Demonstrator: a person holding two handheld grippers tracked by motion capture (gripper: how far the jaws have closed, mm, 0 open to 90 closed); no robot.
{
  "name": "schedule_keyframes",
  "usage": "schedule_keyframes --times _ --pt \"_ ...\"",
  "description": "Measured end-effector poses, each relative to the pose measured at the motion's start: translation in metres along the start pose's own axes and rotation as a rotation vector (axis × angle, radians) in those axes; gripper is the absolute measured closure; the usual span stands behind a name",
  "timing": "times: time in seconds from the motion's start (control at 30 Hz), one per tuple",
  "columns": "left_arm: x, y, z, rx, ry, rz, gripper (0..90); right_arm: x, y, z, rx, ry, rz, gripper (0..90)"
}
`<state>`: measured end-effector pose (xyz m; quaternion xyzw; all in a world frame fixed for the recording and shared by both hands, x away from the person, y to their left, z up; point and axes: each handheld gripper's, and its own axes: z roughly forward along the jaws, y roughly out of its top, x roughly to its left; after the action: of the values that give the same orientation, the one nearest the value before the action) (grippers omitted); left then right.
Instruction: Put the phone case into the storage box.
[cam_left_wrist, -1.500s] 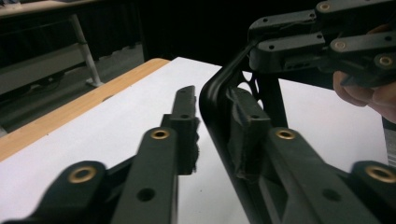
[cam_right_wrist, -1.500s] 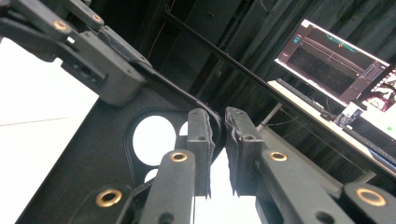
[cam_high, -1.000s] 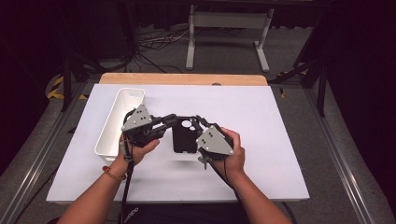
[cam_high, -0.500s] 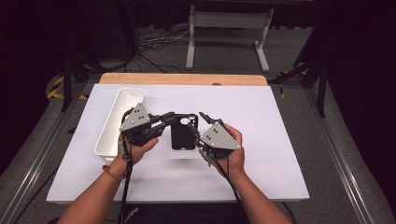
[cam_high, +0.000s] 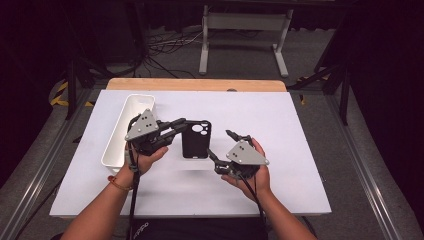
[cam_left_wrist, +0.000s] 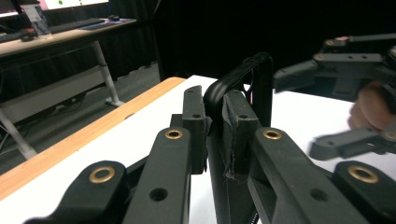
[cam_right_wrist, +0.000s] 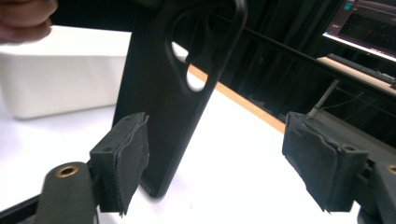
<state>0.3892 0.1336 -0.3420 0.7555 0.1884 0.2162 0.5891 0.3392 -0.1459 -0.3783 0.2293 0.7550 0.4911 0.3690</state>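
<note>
Phone case (cam_high: 195, 139) sits clamped edgewise between left gripper (cam_high: 176, 127) jaws, presented upright; right gripper (cam_high: 223, 145) jaws spread wide beside it, likely to take it.

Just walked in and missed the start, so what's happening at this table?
A person works two handheld tongs over a white table. The left tongs are shut on the edge of a black phone case, holding it up off the surface. The right tongs are open beside the case, not gripping it. A white tray sits at the left.
</note>
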Motion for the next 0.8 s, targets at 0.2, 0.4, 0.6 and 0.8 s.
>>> schedule_keyframes --times 0.2,0.4,0.6,0.8 --pt "0.003 0.002 -0.007 -0.006 0.014 0.015 81.5 -0.001 -0.019 -0.014 0.033 0.01 -0.031 20.5" --pt "0.011 0.004 -0.016 -0.034 0.033 0.002 81.5 -0.009 -0.036 -0.027 0.057 -0.007 -0.023 20.3" --pt "0.017 0.005 -0.026 -0.043 0.05 -0.007 81.5 -0.015 -0.047 -0.035 0.047 -0.028 -0.005 20.3" --pt "0.02 0.008 -0.033 -0.065 0.066 0.005 81.6 -0.023 -0.058 -0.041 0.048 -0.039 0.007 19.9"
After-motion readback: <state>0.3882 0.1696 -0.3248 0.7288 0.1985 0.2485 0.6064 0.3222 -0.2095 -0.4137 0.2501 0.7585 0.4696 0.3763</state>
